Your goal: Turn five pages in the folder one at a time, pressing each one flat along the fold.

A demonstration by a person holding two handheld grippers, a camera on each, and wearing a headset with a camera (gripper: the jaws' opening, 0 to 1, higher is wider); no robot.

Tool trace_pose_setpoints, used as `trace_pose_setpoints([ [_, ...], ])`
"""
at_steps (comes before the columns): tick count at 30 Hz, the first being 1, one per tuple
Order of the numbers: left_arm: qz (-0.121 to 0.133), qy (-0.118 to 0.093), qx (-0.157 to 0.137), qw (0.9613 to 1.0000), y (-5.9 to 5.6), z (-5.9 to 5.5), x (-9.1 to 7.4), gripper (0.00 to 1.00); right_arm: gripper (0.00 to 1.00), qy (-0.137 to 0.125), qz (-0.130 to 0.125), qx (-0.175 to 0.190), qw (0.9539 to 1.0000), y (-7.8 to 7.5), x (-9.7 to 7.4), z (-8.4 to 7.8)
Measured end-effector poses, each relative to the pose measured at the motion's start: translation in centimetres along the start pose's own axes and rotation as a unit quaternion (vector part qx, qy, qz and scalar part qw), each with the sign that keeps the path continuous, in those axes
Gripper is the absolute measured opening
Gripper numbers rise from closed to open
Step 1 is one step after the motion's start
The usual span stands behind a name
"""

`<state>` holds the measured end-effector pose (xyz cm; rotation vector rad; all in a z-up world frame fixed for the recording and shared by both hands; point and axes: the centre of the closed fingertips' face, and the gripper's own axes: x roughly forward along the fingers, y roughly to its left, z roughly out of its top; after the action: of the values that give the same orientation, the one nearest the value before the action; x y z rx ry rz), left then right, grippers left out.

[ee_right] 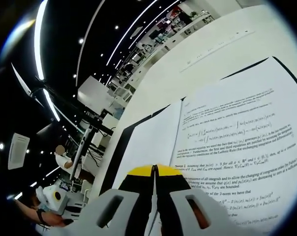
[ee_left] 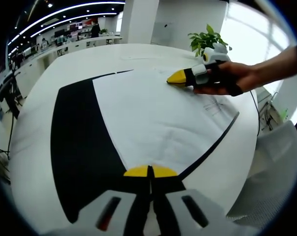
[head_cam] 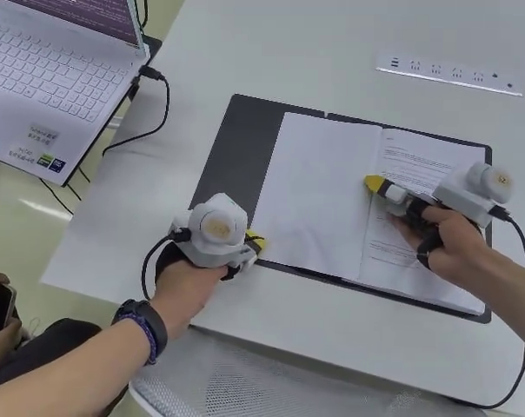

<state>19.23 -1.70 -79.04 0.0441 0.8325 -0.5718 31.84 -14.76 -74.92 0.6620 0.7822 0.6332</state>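
Your white table carries everything here, and the black folder lies open on it in front of you, its left inner cover bare and dark. To the far left, a white laptop sits open at the table's corner, well apart from the folder. Inside the folder, a blank page lies turned over to the left side and rests fairly flat, and beside it the printed page shows lines of text on the right. The fold runs between those two sheets. A white power strip lies on the table beyond the folder's far right corner. Your right gripper reaches in from the right with its yellow tips pressed together, nothing between them, set down on the paper right at the fold; its own view shows the closed tips on the line where the blank sheet meets the text. Your left gripper rests at the folder's near edge, by the blank page's lower left corner, jaws likewise closed with no paper seen between them. A black cable loops from the laptop across the table, and a dark wristband sits on your left wrist
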Motion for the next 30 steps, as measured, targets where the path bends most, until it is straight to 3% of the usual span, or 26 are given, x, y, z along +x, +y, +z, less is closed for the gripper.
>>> trace_pose_setpoints([
  [14, -0.001, 0.006, 0.003, 1.0000, -0.1, 0.0, 0.0, 0.00, 0.00, -0.018, -0.005, -0.003, 0.9998, -0.9, 1.6, 1.8],
  [25, 0.000, 0.000, -0.007, 1.0000, 0.0, 0.1, 0.0, 0.00, 0.00, -0.045, -0.012, 0.022, 0.9987, -2.1, 2.8, 3.4],
  [30, 0.001, 0.000, -0.011, 0.9999, 0.0, 0.1, 0.0, 0.00, 0.00, -0.059, -0.011, 0.030, 0.9977, -3.4, 3.8, 4.3],
])
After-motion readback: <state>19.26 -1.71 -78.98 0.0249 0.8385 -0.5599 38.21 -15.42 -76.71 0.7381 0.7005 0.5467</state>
